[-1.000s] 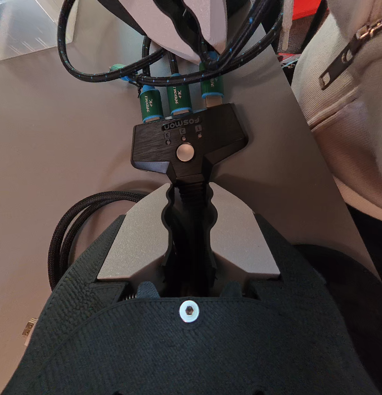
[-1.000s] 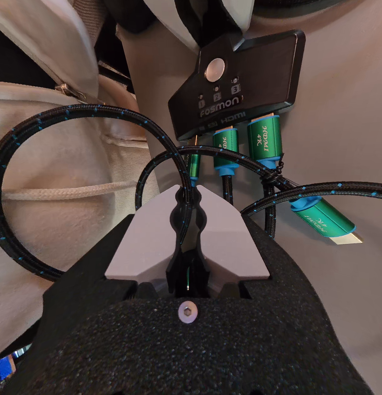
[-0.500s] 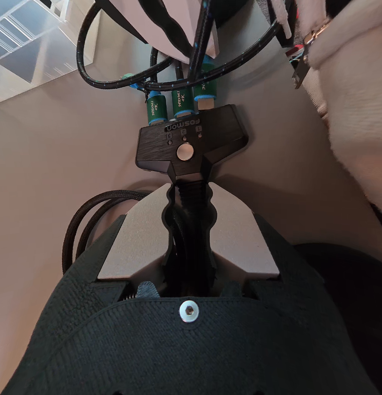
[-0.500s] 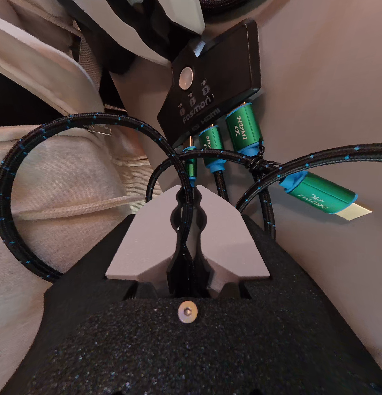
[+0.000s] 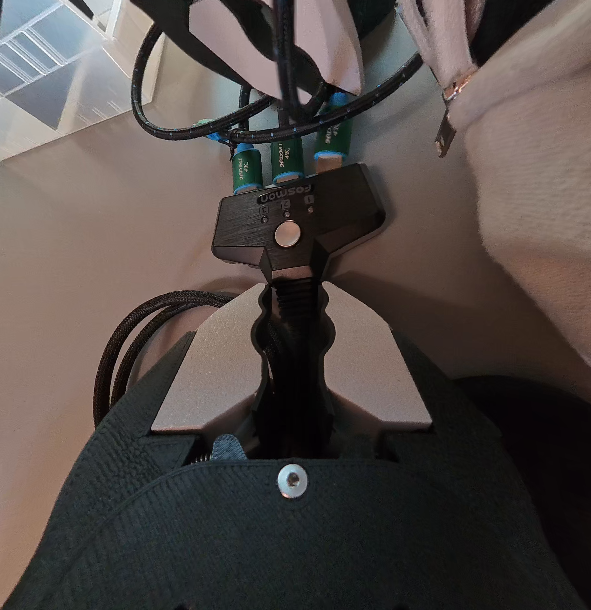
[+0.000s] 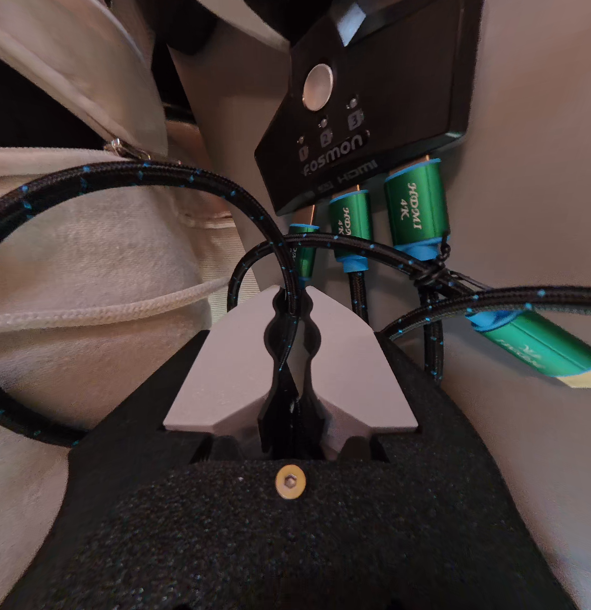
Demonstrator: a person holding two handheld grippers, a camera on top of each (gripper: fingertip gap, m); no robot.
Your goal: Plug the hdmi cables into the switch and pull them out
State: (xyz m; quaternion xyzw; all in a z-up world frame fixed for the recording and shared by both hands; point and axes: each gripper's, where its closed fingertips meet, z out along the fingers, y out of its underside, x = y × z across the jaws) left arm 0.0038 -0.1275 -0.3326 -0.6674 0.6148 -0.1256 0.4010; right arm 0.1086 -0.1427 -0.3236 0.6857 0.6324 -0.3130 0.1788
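The black HDMI switch (image 5: 254, 227) is held above the grey table. My left gripper (image 5: 294, 285) is shut on its ribbed cable neck (image 5: 294, 293). Two green HDMI plugs (image 5: 246, 171) (image 5: 286, 161) sit in ports 3 and 2. The third plug (image 5: 332, 138) at port 1 is tilted and partly out, with bare gold metal showing. My right gripper (image 6: 293, 290) is shut on that plug's black braided cable (image 6: 188, 180), just behind the plug (image 6: 304, 254). The switch (image 6: 403, 99) fills the top of the right wrist view. The right gripper's fingers (image 5: 228, 43) show at the top of the left wrist view.
A loose green plug (image 6: 535, 346) hangs at the right. The switch's own black cable (image 5: 122, 346) loops on the table. A person's beige hooded top (image 6: 89, 264) is close beside the grippers. A clear plastic organizer (image 5: 39, 82) stands at the far left.
The port 1 plug has slid a little farther out and tilted, showing more gold. The switch has drawn nearer to the right wrist camera. Both grippers stay shut.
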